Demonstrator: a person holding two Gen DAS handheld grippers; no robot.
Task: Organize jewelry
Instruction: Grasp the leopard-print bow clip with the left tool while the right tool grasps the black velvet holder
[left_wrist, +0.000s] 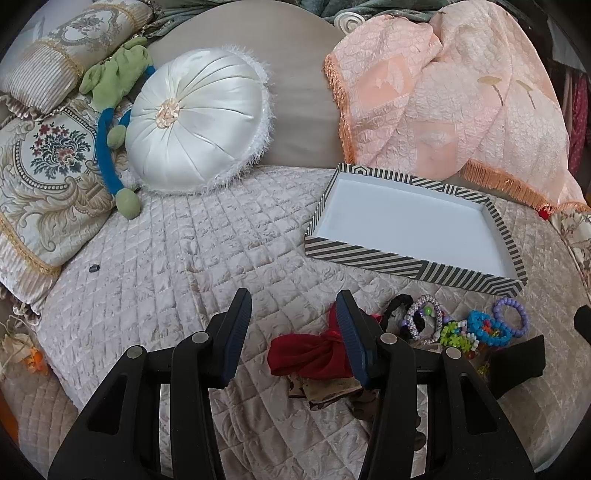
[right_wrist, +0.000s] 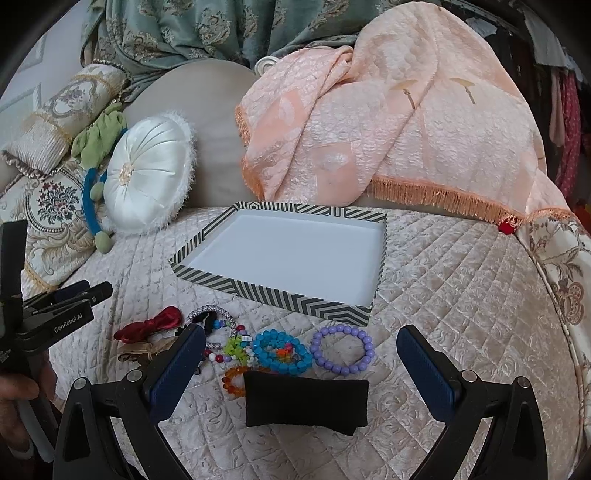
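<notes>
Nothing has been picked up yet: the striped tray (right_wrist: 273, 295) sits bare on the quilted bed (right_wrist: 461, 295), and the jewelry lies in a loose cluster just in front of its near wall. The right hand-held gripper (right_wrist: 301, 363) hangs released, jaws spread wide, over a black cushion (right_wrist: 306, 402), with the purple bead bracelet (right_wrist: 342, 349) and the blue bead bracelet (right_wrist: 282, 352) just beyond it. The left hand-held gripper (left_wrist: 293, 332) is likewise released and holds nothing, hovering beside a red pouch (left_wrist: 306, 354) at the left end of the pile. The purple bracelet looks like the sensible first pick, I'd say, since it lies apart from the others, while the blue one touches the tangle of green, orange and white beads. To do it well, the right gripper should come down so one finger drops inside the ring and one outside, pinching a single run of beads, then lift straight up before carrying it over the tray's wall. The soft quilt will give under pressure, so a gentle descent seems wise.
</notes>
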